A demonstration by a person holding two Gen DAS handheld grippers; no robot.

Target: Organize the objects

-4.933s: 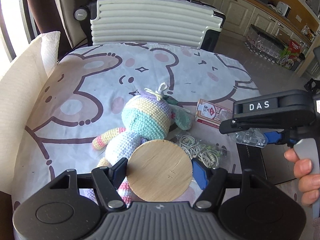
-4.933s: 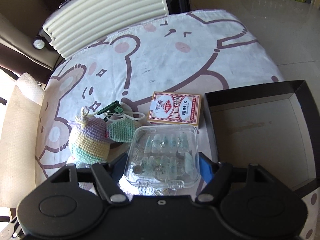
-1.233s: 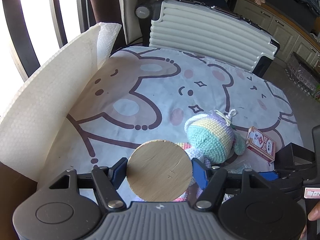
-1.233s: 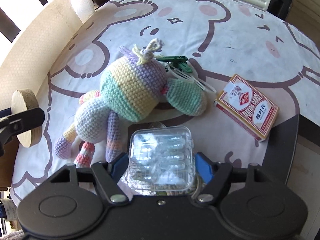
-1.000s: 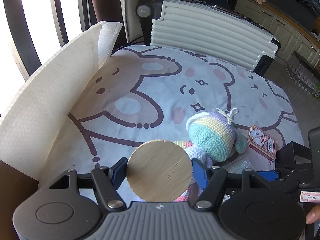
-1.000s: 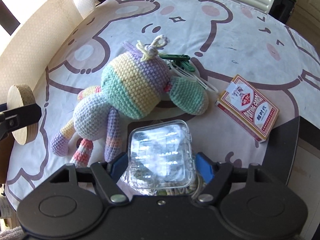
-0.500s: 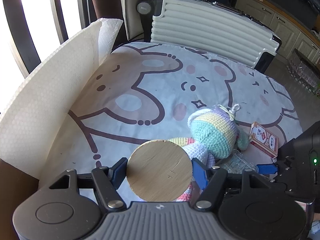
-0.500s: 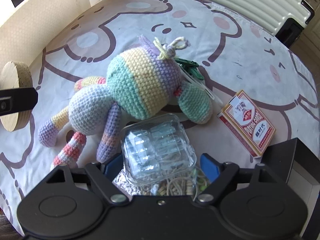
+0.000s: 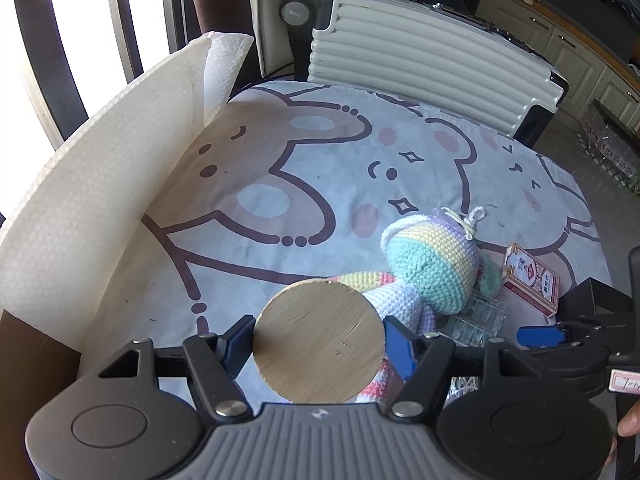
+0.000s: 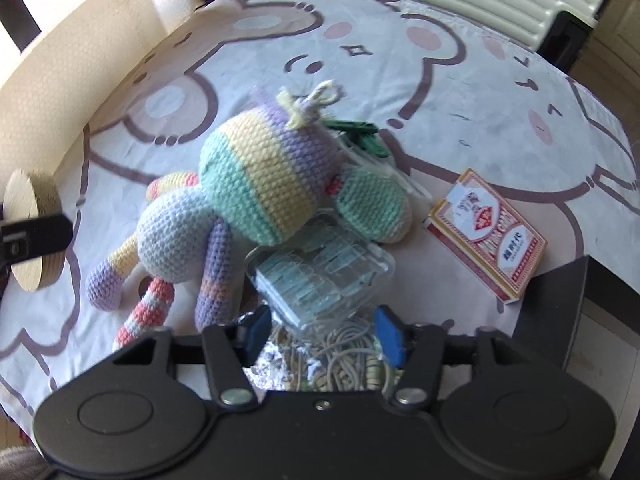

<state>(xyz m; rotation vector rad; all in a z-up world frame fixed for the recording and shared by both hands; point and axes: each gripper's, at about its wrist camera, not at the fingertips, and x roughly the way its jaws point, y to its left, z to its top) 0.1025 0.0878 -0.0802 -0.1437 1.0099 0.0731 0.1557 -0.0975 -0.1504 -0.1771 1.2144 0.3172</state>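
1. You have one crocheted doll (image 10: 256, 184) lying on the desk.
2. You have one clear plastic box (image 10: 320, 276) beside it.
3. You have one pack of playing cards (image 10: 486, 236).
4. You have one round wooden disc (image 9: 318, 342).
5. You have one green clip (image 10: 356, 134).
6. You have one heap of rubber bands (image 10: 340, 364); the bands are too tangled to count.
7. You have one black box (image 10: 560, 300), partly in view.

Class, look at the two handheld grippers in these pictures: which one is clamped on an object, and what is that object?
The left gripper: its blue pads press both edges of the round wooden disc. The right gripper stands open, the clear plastic box lying free ahead of its fingers.
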